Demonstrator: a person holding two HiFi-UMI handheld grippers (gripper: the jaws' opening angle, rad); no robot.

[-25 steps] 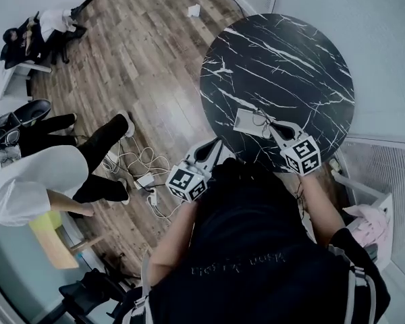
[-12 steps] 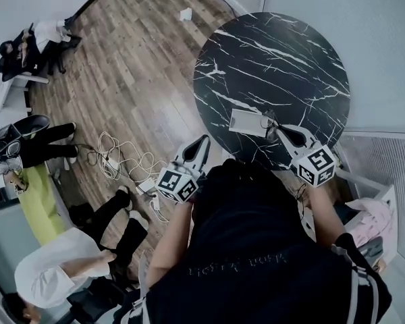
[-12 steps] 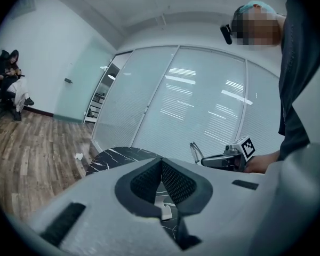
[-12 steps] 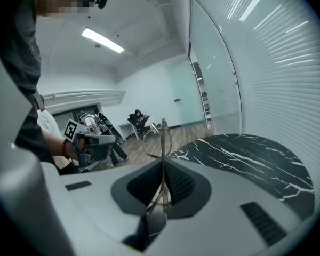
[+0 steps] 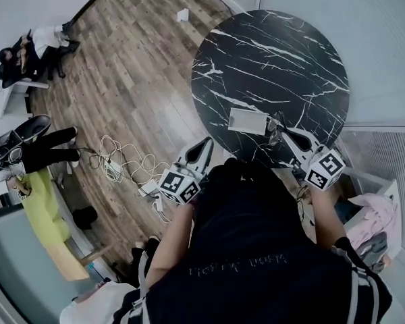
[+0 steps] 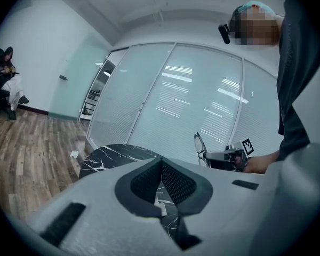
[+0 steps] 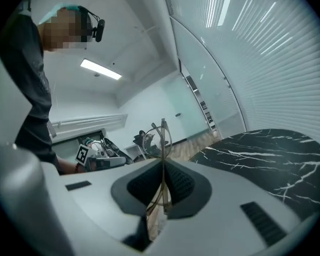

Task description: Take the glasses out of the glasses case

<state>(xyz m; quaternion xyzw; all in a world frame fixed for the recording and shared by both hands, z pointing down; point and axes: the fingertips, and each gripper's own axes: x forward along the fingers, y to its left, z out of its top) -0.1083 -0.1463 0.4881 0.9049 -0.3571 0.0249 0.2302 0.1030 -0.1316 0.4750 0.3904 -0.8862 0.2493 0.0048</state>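
Observation:
A pale, flat glasses case (image 5: 248, 121) lies on the round black marble table (image 5: 277, 52), near its front edge. My right gripper (image 5: 284, 133) is shut on the thin-framed glasses (image 5: 277, 125), holding them just right of the case and above the table. In the right gripper view the glasses (image 7: 157, 138) stand upright, pinched between the jaws (image 7: 163, 167). My left gripper (image 5: 206, 144) hangs off the table's left front edge, jaws shut and holding nothing (image 6: 161, 163). The left gripper view shows the glasses (image 6: 200, 144) lifted in the air.
White cables and a power strip (image 5: 125, 165) lie on the wooden floor left of the table. A seated person (image 5: 28, 42) is far left, another person's legs (image 5: 37, 147) nearer. Glass walls run behind the table. Pink cloth (image 5: 376, 216) sits at right.
My right gripper has drawn back to the right with the glasses, away from the case. The person in white on the floor has moved off toward the bottom edge.

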